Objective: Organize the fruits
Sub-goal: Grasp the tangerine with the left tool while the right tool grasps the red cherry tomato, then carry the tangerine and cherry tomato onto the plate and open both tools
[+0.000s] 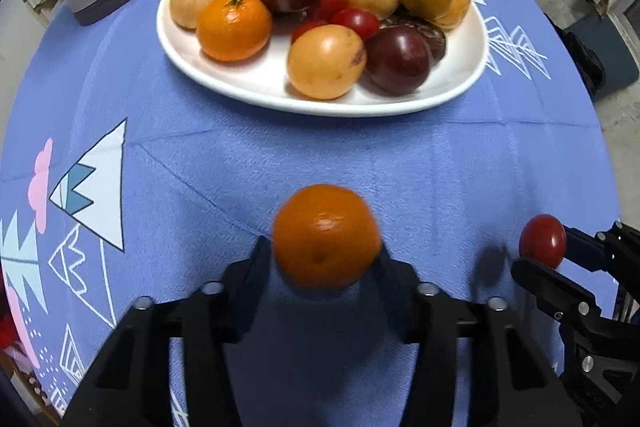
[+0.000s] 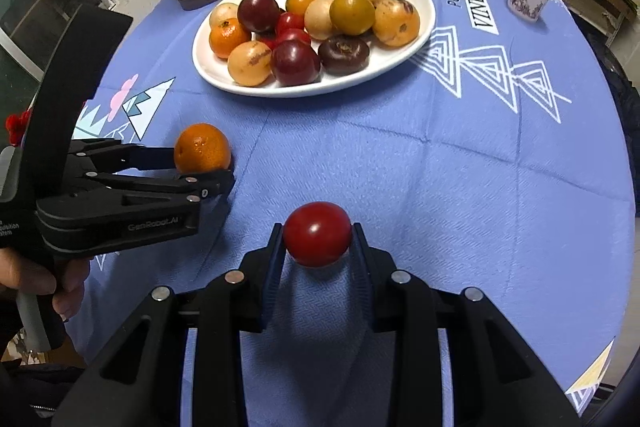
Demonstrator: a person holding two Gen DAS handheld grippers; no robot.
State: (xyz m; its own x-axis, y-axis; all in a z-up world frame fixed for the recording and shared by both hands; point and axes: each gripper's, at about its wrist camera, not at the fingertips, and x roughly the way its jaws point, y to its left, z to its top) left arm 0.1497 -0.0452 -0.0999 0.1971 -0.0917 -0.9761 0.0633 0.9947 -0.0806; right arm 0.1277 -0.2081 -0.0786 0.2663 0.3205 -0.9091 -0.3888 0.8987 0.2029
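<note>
The left gripper (image 1: 326,259) clamps a mandarin (image 1: 326,235) above the blue tablecloth (image 1: 400,155). The right gripper (image 2: 318,241) clamps a cherry tomato (image 2: 317,233), near the white fruit plate (image 2: 420,23).

Even indoor light from overhead. Soft shadows under each tool on the desk (image 2: 440,155). Glare spots on plate (image 1: 192,59) fruit. Held orange (image 1: 326,235) motion-blurred. Strong fisheye bending, dark corners.
</note>
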